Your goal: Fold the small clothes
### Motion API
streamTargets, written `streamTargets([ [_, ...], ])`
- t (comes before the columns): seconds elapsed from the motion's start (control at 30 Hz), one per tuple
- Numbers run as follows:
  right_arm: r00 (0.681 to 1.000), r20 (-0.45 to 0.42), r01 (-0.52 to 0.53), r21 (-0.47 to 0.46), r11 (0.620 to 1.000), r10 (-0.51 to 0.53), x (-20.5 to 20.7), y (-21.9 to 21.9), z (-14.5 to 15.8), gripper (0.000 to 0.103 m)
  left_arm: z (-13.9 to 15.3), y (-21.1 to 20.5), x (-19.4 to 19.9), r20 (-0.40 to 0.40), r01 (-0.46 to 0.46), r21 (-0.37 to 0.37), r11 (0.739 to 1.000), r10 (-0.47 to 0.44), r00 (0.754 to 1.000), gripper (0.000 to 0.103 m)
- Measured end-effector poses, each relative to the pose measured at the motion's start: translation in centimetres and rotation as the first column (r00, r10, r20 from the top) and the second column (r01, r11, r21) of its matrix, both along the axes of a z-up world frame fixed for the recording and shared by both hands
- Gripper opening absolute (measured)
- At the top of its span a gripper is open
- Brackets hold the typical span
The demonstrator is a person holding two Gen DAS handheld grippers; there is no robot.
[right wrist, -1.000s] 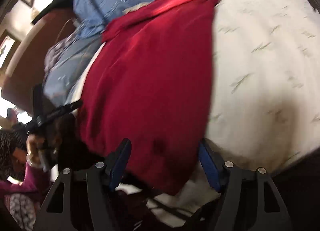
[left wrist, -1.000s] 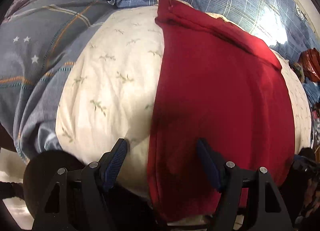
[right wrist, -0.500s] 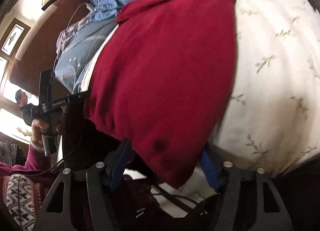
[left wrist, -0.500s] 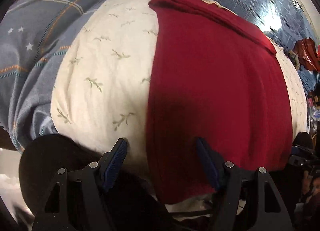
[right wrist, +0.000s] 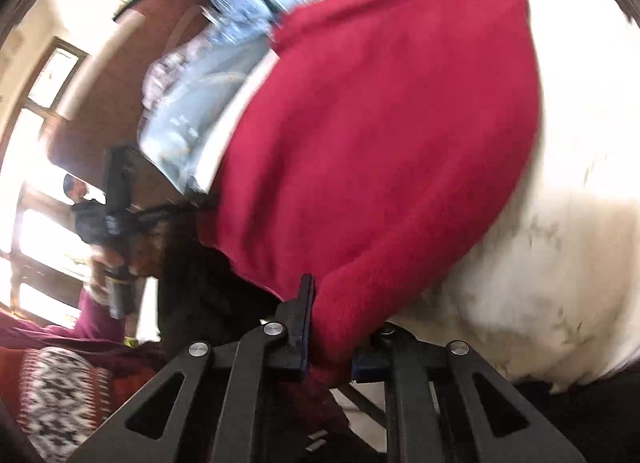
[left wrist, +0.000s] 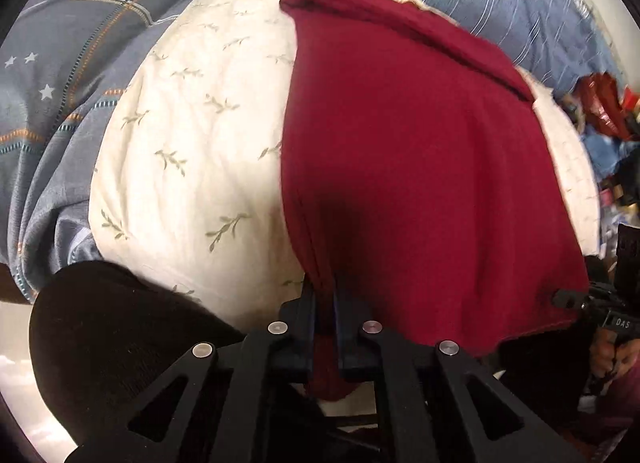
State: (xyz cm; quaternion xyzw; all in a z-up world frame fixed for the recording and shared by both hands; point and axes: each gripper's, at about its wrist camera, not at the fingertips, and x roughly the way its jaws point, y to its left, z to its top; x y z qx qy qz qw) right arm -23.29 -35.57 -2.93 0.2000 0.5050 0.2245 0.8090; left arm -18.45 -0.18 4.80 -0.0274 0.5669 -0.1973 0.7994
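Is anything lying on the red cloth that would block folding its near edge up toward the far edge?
Nothing visible does. The red cloth lies bare on the cream pillow, and the left hand-held gripper and right hand-held gripper have just closed on its near corners.

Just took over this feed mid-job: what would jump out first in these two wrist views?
The big red garment dominates both views, spread over a cream leaf-print pillow on blue-grey plaid bedding. Both claws have just been closing and now pinch its near edge: the left claw on the corner beside the pillow's bare part, the right claw on the opposite corner. In the left wrist view, the right claw also shows at the cloth's far right corner.
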Motion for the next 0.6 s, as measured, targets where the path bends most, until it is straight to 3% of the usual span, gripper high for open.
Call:
streamTargets([
  [0.27,0.969,0.226,0.094,0.041,0.995,-0.101,2.7,-3.1,7.8,0.012,6.8,1.6,3.5,0.187,-0.038,-0.208,0.977,0.078,0.979,0.005],
  [0.43,0.932,0.281,0.229,0.032,0.973,-0.228,7.6,-5.2,9.8,0.012,8.9,0.0,8.4,0.286,-0.072,-0.234,0.970,0.139,0.948,0.005],
  [0.6,0.900,0.294,0.338,-0.009,0.941,-0.321,14.4,-7.6,10.4,0.012,8.5,-2.7,14.2,0.332,-0.132,-0.230,0.964,0.205,0.921,0.005],
])
